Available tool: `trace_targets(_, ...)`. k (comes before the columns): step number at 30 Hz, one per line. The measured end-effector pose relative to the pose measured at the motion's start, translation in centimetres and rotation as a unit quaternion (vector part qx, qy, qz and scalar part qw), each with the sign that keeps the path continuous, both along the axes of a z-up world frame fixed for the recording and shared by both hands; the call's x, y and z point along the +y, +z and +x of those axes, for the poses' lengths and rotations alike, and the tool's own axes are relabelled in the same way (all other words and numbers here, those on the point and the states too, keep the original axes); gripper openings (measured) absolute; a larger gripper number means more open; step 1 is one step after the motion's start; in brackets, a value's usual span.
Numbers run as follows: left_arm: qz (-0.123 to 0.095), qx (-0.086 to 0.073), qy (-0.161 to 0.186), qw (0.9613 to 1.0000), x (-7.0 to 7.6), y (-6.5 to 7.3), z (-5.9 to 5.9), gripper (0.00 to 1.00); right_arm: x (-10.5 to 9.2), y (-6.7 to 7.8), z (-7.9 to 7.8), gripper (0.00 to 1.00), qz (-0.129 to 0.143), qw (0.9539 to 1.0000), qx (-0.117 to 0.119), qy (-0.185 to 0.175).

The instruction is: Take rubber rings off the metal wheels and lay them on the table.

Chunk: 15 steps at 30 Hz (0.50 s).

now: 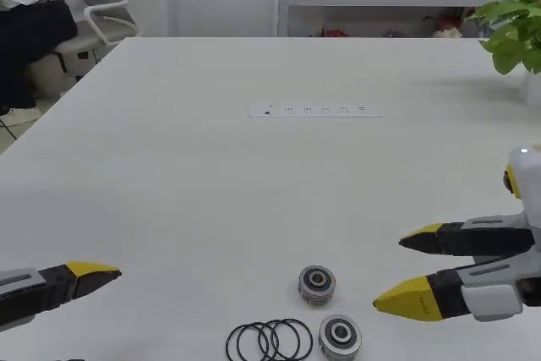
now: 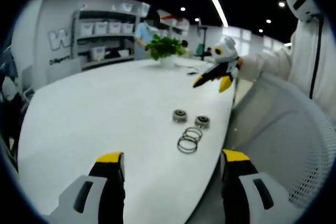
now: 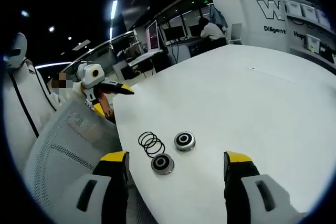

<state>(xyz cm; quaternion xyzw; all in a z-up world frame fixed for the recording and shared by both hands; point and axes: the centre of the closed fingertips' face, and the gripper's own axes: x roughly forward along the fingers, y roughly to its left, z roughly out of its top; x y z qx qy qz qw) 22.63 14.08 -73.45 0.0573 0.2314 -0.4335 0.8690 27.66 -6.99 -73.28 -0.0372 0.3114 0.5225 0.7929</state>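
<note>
Black rings [image 1: 269, 341], silver wheels [image 1: 317, 285], white table [image 1: 211, 166]

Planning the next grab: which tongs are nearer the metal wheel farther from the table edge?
Right. The right tongs sit open just right of that wheel, tips toward it; the left tongs are far off to its left, past the rubber rings.

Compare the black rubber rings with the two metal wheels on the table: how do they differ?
The rubber rings are thin black open loops; the metal wheels are thick, grey, with filled centres. The rings overlap in a cluster; the wheels lie apart. Both are round and lie flat on the table.
</note>
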Motion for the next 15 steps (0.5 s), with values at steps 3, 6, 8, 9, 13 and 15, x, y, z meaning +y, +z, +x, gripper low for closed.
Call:
trace_targets(3,-0.002,0.007,-0.003,1.0000,-0.2,-0.2,-0.2,0.80,-1.1,-0.1,-0.4,0.73,-0.007,1.0000,0.000,-0.006)
trace_targets(6,-0.016,0.016,-0.006,0.9997,-0.7,-0.1,-0.4,0.85,-2.2,-0.6,-0.6,0.76,-0.020,0.9997,0.001,-0.010)
trace_targets(8,-0.018,0.016,-0.007,0.9997,-0.9,-0.1,-0.4,0.87,-2.8,-1.0,-0.9,0.79,-0.028,0.9995,0.003,-0.013)
trace_targets(9,-0.017,0.017,-0.008,0.9997,-0.9,-0.2,-0.4,0.87,-3.1,-1.3,-1.1,0.80,-0.034,0.9993,0.005,-0.013)
trace_targets(13,-0.019,0.026,-0.004,0.9995,-0.9,-0.7,-0.5,0.90,-3.8,-2.3,-1.7,0.82,-0.049,0.9987,0.011,-0.014)
trace_targets(15,-0.019,0.029,-0.003,0.9994,-0.9,-0.9,-0.6,0.91,-4.0,-3.0,-2.2,0.84,-0.051,0.9984,0.021,-0.014)
